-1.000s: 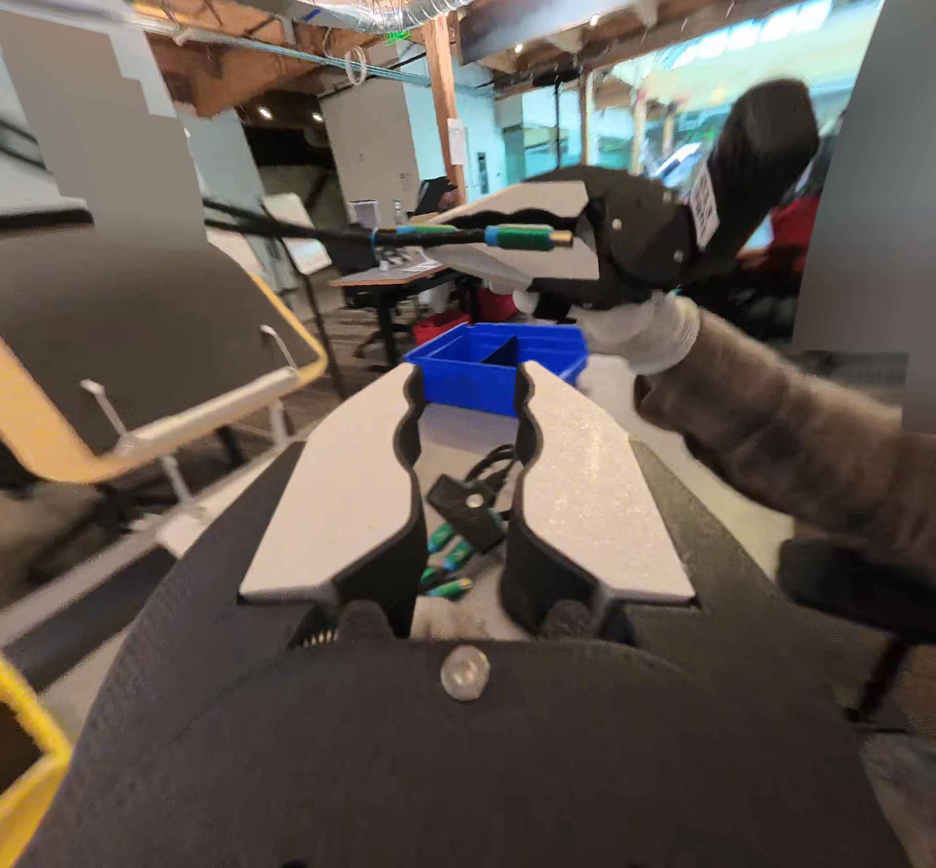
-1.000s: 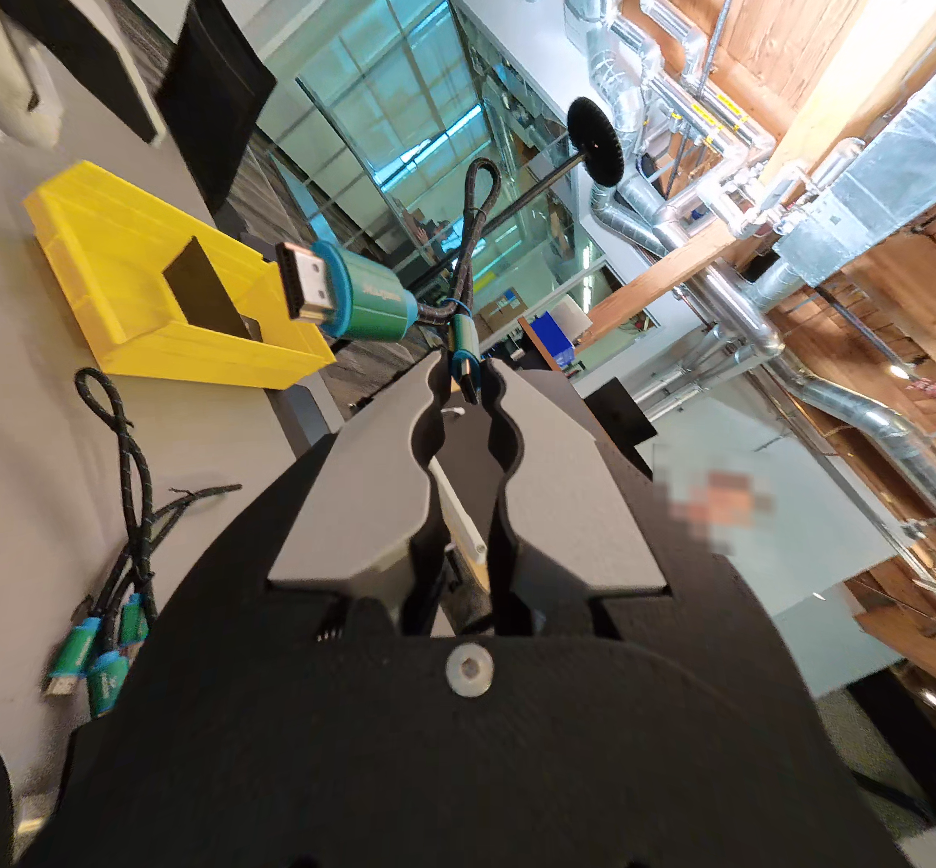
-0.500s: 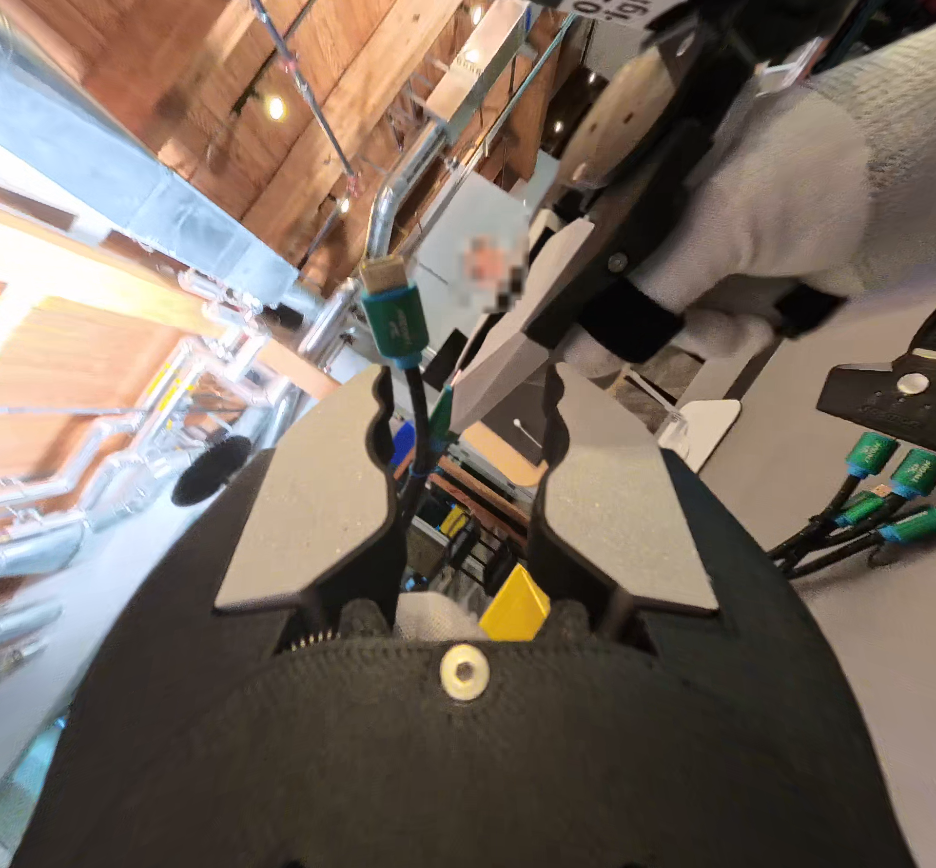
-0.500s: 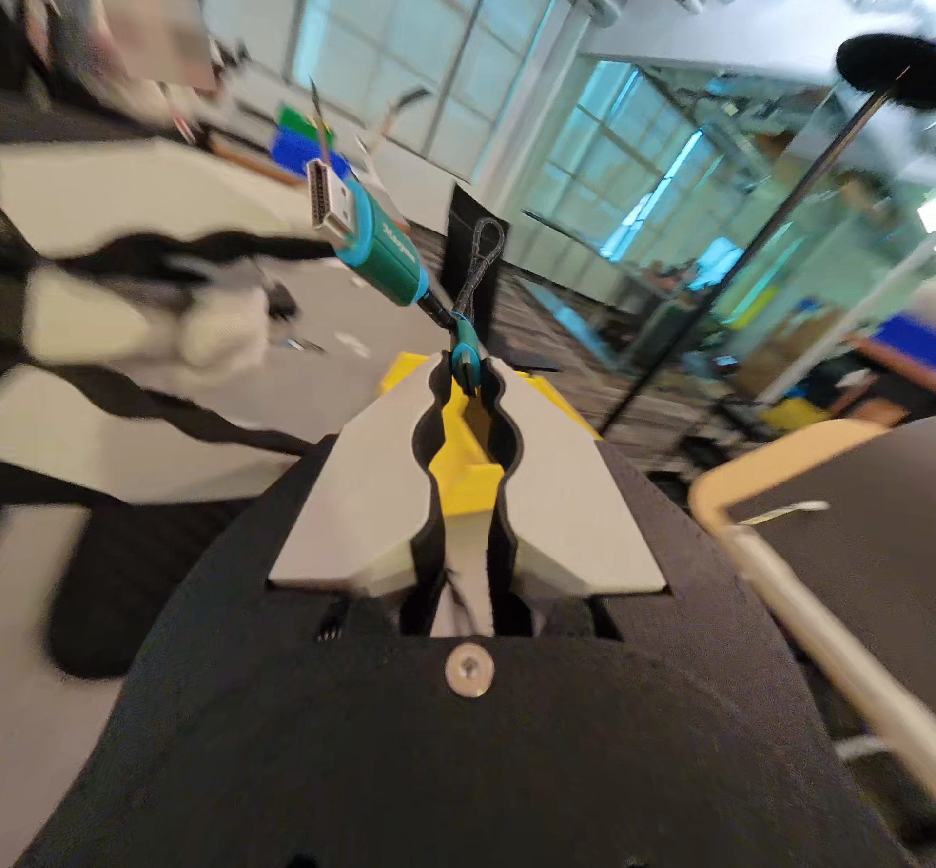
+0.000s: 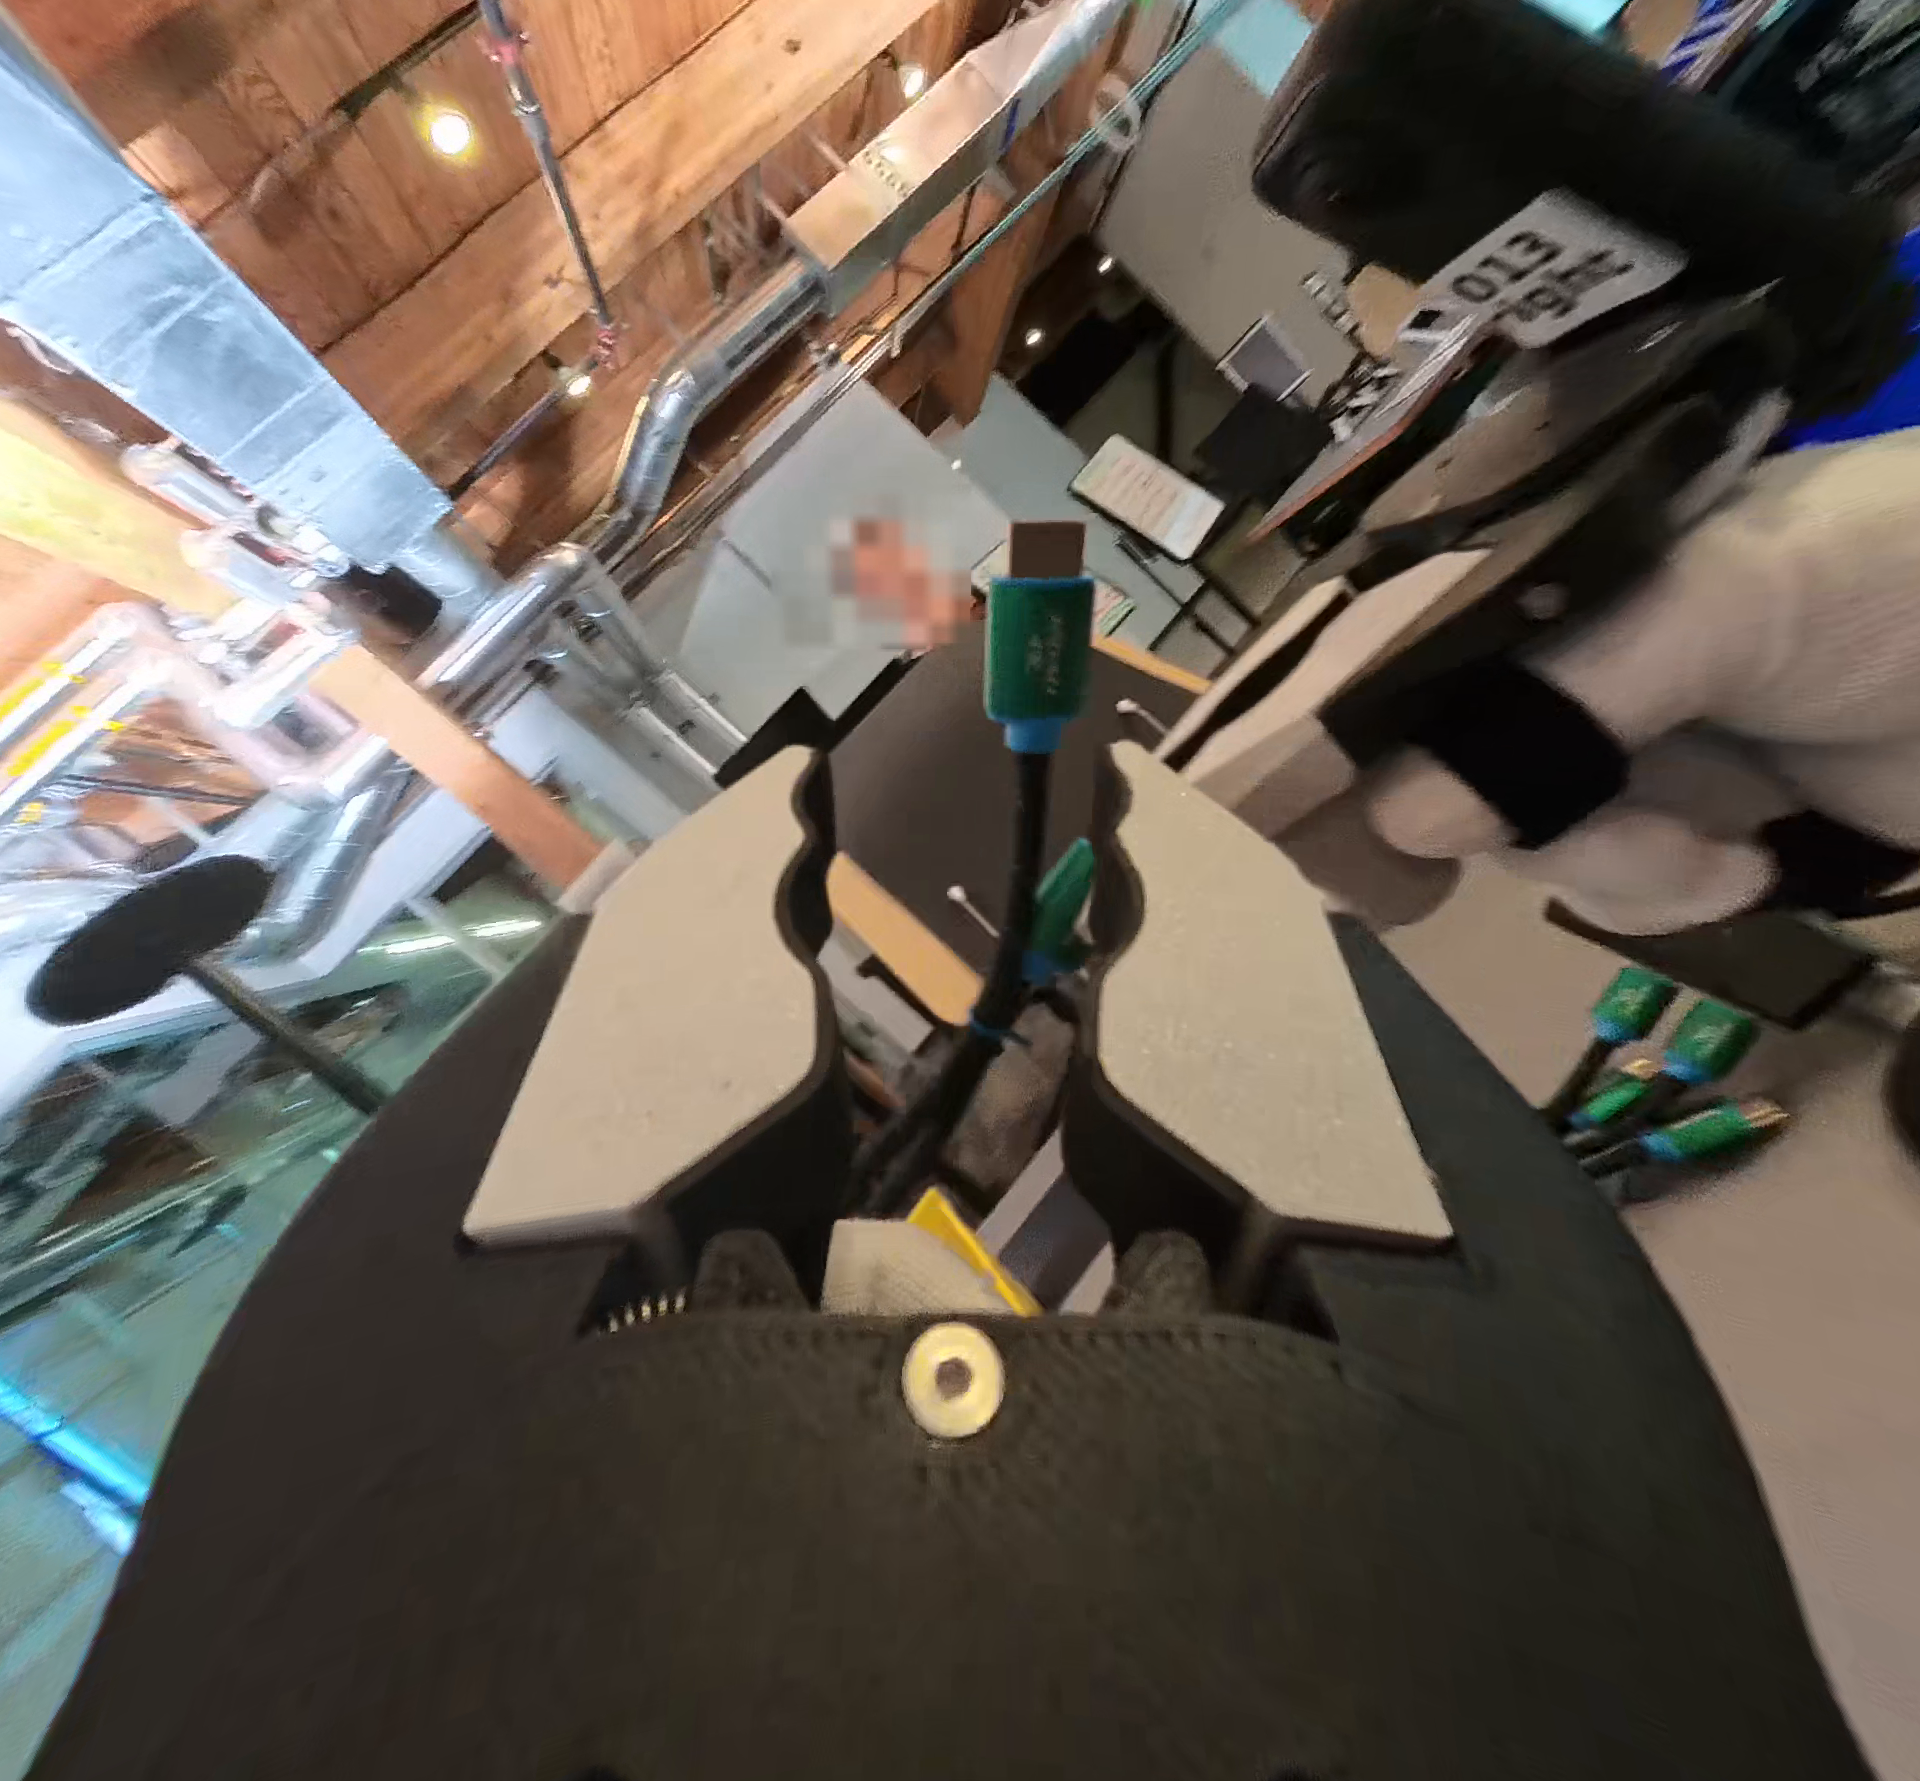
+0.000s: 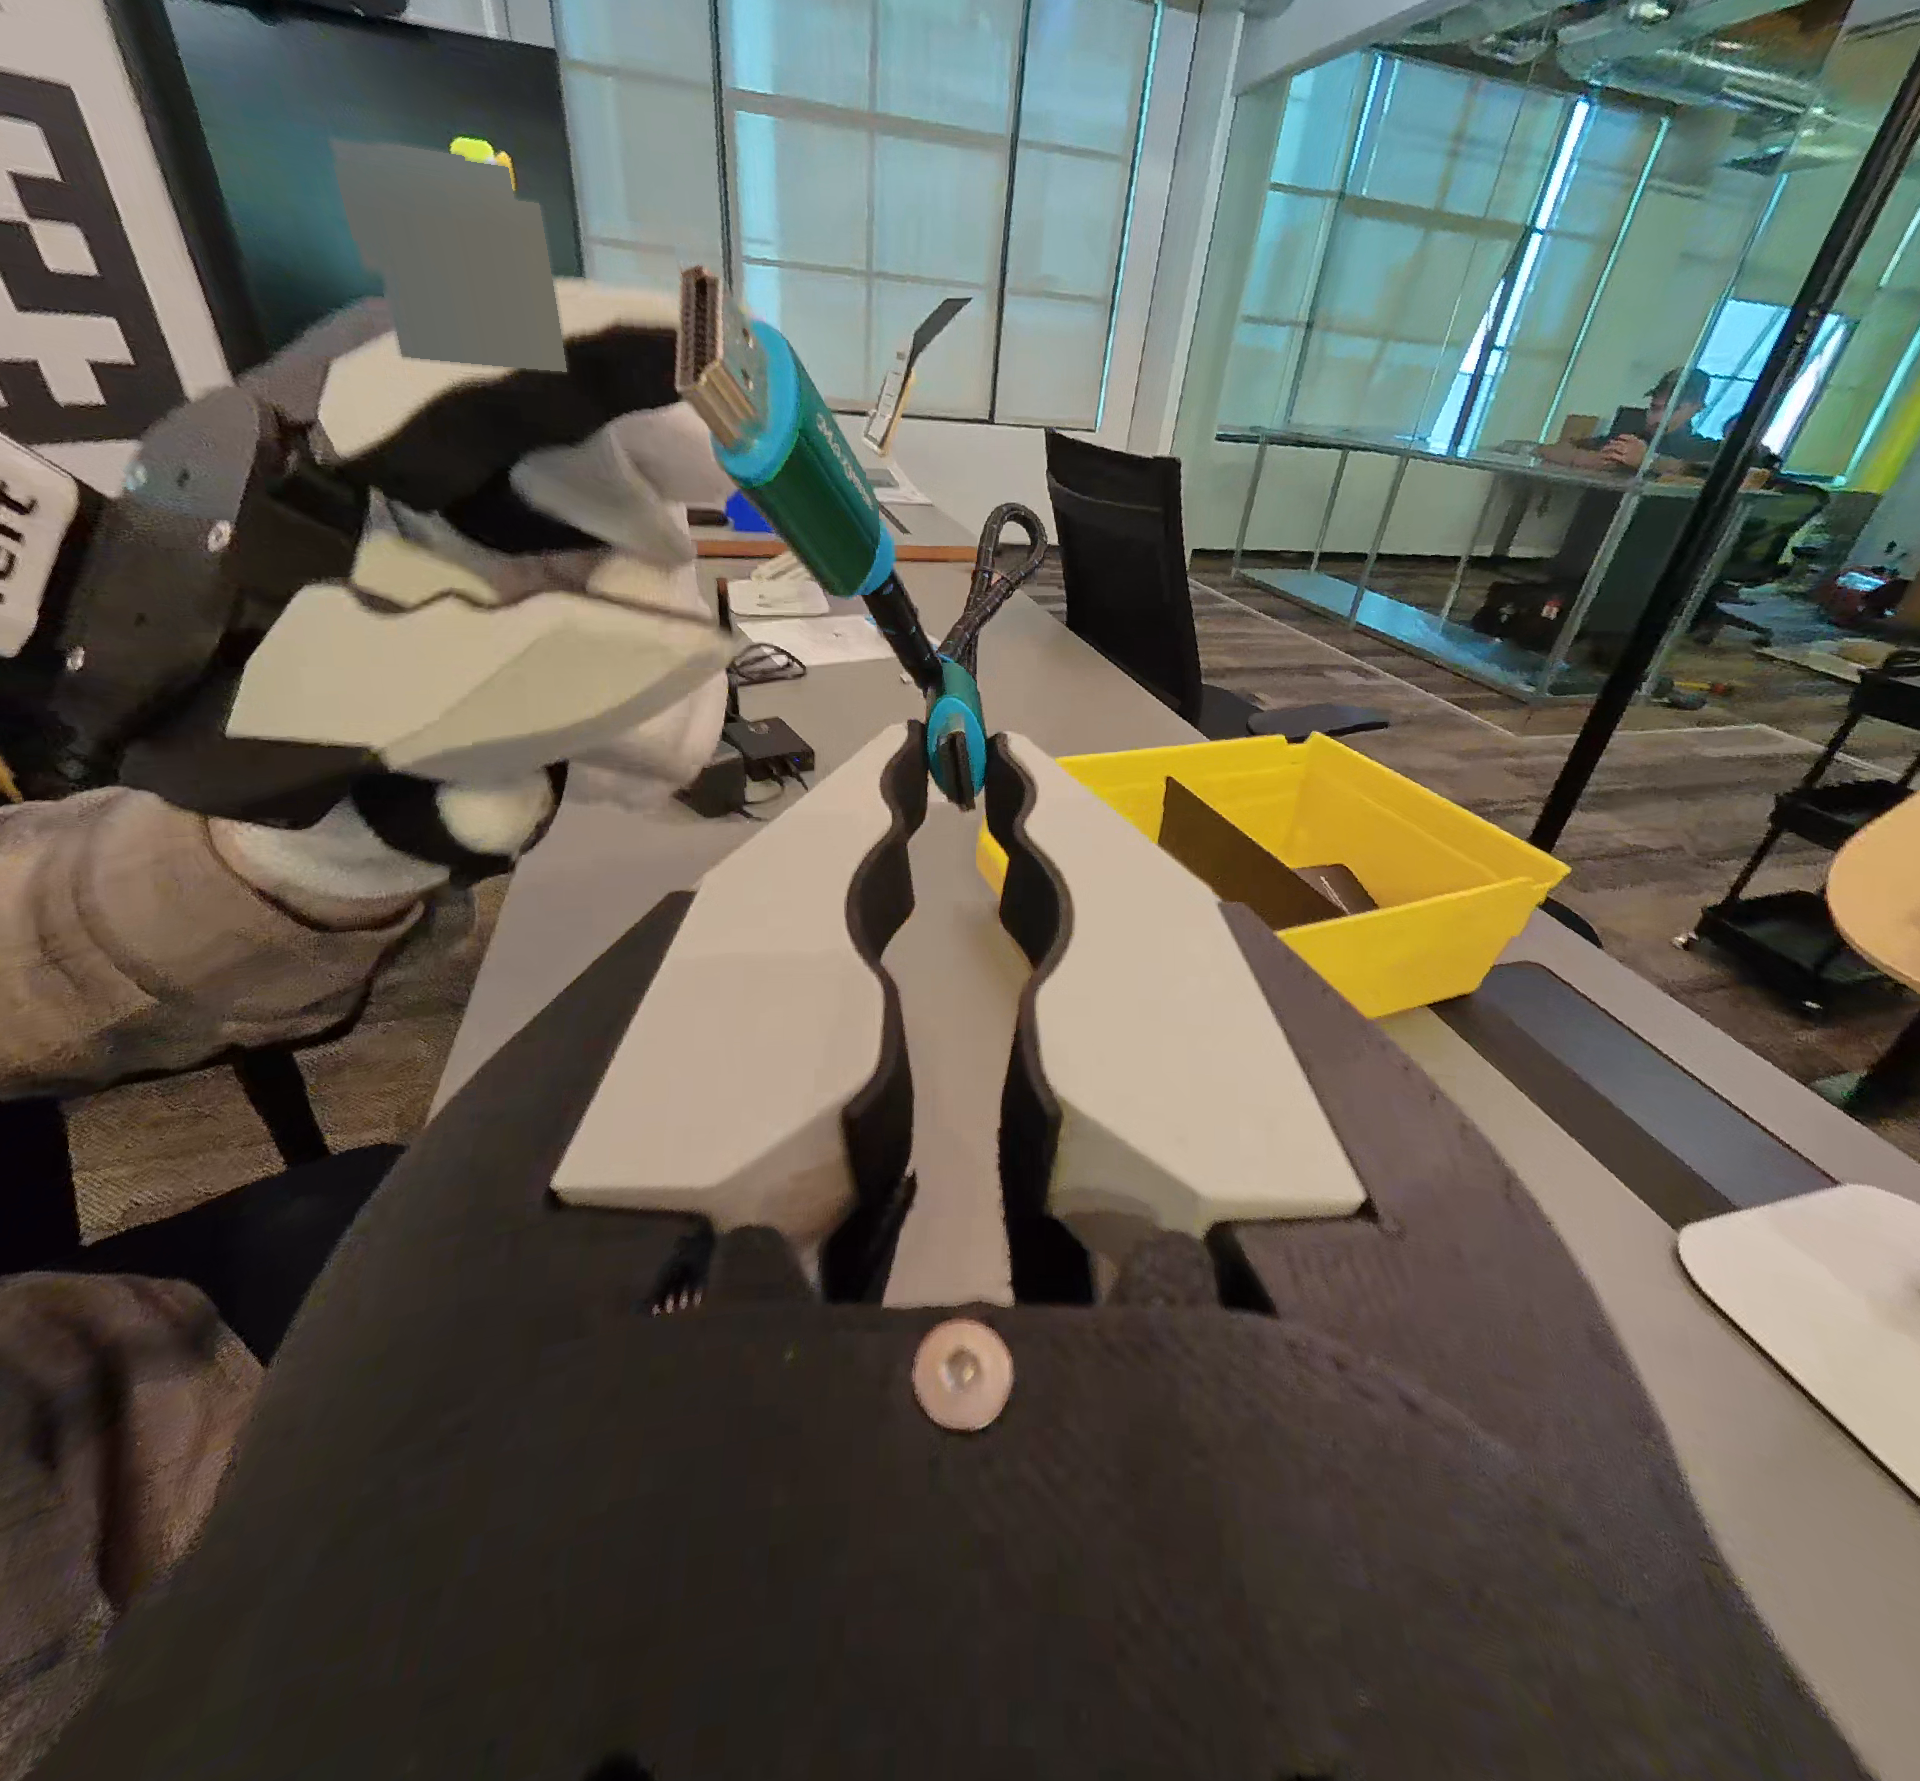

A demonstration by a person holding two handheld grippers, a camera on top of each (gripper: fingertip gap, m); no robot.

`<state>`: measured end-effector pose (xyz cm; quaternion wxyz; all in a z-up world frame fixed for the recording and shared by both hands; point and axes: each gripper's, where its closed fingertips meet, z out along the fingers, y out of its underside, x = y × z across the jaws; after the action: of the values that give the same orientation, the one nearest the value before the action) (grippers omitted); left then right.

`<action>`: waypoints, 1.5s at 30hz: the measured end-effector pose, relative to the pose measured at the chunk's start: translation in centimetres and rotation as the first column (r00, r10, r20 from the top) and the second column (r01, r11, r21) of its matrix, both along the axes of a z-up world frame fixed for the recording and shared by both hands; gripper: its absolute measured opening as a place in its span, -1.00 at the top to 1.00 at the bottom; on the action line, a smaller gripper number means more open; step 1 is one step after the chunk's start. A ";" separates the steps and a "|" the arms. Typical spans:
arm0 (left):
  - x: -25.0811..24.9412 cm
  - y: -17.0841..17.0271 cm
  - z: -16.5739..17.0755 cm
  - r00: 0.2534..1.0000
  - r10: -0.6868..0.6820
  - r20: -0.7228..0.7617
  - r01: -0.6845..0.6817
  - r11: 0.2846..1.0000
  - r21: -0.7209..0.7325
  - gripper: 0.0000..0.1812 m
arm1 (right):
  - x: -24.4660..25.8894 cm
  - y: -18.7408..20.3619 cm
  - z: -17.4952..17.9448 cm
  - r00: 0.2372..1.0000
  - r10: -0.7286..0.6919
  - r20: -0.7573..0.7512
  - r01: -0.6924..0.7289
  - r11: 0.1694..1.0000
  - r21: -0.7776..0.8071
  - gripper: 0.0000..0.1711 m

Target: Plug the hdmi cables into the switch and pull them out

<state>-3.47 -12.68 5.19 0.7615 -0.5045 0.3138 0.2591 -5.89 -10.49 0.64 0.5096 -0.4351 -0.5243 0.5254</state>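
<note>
The right gripper point(image 6: 956, 770) is closed on one green plug point(image 6: 954, 732) of a short HDMI cable point(image 6: 1003, 568), pinching the plug shell at the fingertips. From this plug the braided cord loops up and back, and the cable's second plug point(image 6: 805, 474) stands above and to the left of the held plug, metal tip free in the air.

The left gripper point(image 5: 961, 801) stands with its jaws apart around the cord below that second plug point(image 5: 1039, 651), touching nothing visibly.

The cable appears light. The cord is flexible but springy enough to hold the free plug aloft. The plug shell is rigid and smooth; it is the proper place to take hold, across its flat faces and clear of the metal tip, which is likely to suffer from side loads.

More green-plugged cables point(image 5: 1662, 1087) lie on the bench point(image 6: 1621, 1243) beyond the held plug. A yellow bin point(image 6: 1382, 942) sits on the bench right of the held plug. The switch cannot be identified with certainty.
</note>
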 end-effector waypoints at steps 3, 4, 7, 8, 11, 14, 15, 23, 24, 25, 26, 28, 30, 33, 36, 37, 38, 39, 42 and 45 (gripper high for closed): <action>0.4 1.1 -0.7 0.997 0.058 -0.048 -0.059 0.998 0.000 0.50 | 0.1 -0.3 -0.9 0.999 -0.029 0.037 0.028 0.999 0.020 0.90; 0.6 1.5 -0.9 0.996 0.070 -0.060 -0.070 0.998 -0.002 0.50 | 0.1 -0.4 -1.2 0.998 -0.048 0.050 0.046 0.998 0.036 0.90; 1.0 2.5 -1.8 0.996 0.068 -0.051 -0.069 0.997 -0.025 0.68 | 0.2 -1.0 -2.1 0.994 -0.078 0.079 0.073 0.995 0.066 0.90; 1.1 2.8 -2.0 0.997 0.066 -0.051 -0.068 0.997 -0.031 0.81 | 0.3 -1.3 -2.3 0.993 -0.083 0.081 0.078 0.995 0.066 0.90; 1.2 3.6 -2.3 0.996 0.073 -0.054 -0.076 0.995 -0.068 0.82 | 0.6 -1.1 -2.6 0.988 -0.131 0.079 0.129 0.991 0.023 0.91; 1.9 4.1 -2.9 0.995 0.048 -0.083 -0.059 0.989 -0.139 0.82 | 1.5 -0.6 -2.9 0.985 -0.152 0.081 0.150 0.988 0.034 0.90; 2.0 4.3 -3.1 0.994 0.044 -0.097 -0.060 0.984 -0.167 0.82 | 2.0 -0.4 -3.0 0.980 -0.169 0.100 0.162 0.984 0.078 0.86; 1.0 4.4 -5.0 0.992 -0.035 -0.122 -0.024 0.892 -0.452 0.82 | 8.6 3.3 -0.4 0.812 -0.584 -0.005 0.309 0.423 0.852 0.72; 1.0 4.1 -5.9 0.989 -0.061 -0.132 -0.015 0.859 -0.511 0.82 | 8.9 2.9 0.3 0.792 -0.607 -0.070 0.297 0.282 0.912 0.71; 1.2 3.8 -6.6 0.989 -0.086 -0.124 0.001 0.827 -0.562 0.82 | 8.9 2.3 0.8 0.778 -0.614 -0.134 0.276 0.143 0.950 0.70; 1.4 3.4 -7.4 0.987 -0.116 -0.108 0.025 0.787 -0.616 0.82 | 8.6 1.6 1.0 0.774 -0.606 -0.184 0.249 0.023 0.968 0.67; 2.0 2.5 -8.9 0.981 -0.171 -0.086 0.063 0.711 -0.700 0.82 | 7.3 0.0 0.0 0.799 -0.564 -0.211 0.181 -0.110 0.977 0.61; 2.0 1.5 -10.4 0.973 -0.206 -0.102 0.056 0.643 -0.764 0.83 | 6.1 -1.2 -1.6 0.834 -0.520 -0.184 0.121 -0.154 0.981 0.59; 1.4 0.4 -12.3 0.962 -0.242 -0.130 0.030 0.562 -0.826 0.82 | 4.9 -2.7 -3.3 0.878 -0.463 -0.123 0.057 -0.155 0.986 0.55; 0.7 -0.9 -14.2 0.950 -0.270 -0.159 -0.012 0.475 -0.880 0.82 | 3.8 -4.1 -4.3 0.900 -0.429 -0.079 0.005 -0.171 0.985 0.56; 0.6 -1.3 -14.6 0.949 -0.277 -0.153 -0.012 0.452 -0.892 0.82 | 3.4 -4.7 -4.7 0.909 -0.412 -0.060 -0.012 -0.169 0.986 0.59; 0.5 -1.6 -15.1 0.948 -0.284 -0.144 -0.010 0.426 -0.905 0.82 | 2.9 -5.3 -5.1 0.917 -0.395 -0.053 -0.018 -0.174 0.985 0.61; 0.0 -1.8 -15.4 0.948 -0.280 -0.155 -0.026 0.414 -0.910 0.82 | 2.5 -5.5 -5.5 0.917 -0.396 -0.041 -0.035 -0.183 0.983 0.63; -1.3 -2.3 -16.3 0.951 -0.271 -0.149 -0.039 0.373 -0.927 0.82 | 1.2 -5.5 -7.2 0.919 -0.393 0.018 -0.083 -0.149 0.985 0.84; -2.2 -2.9 -16.4 0.958 -0.262 -0.114 -0.016 0.351 -0.936 0.82 | 0.2 -5.7 -7.5 0.928 -0.371 0.021 -0.068 -0.115 0.991 0.85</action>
<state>-5.62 -15.57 -11.19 0.3149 -0.7844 0.5330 0.0378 -5.65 -16.15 -6.91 0.6346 -0.0457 -0.7524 -0.1703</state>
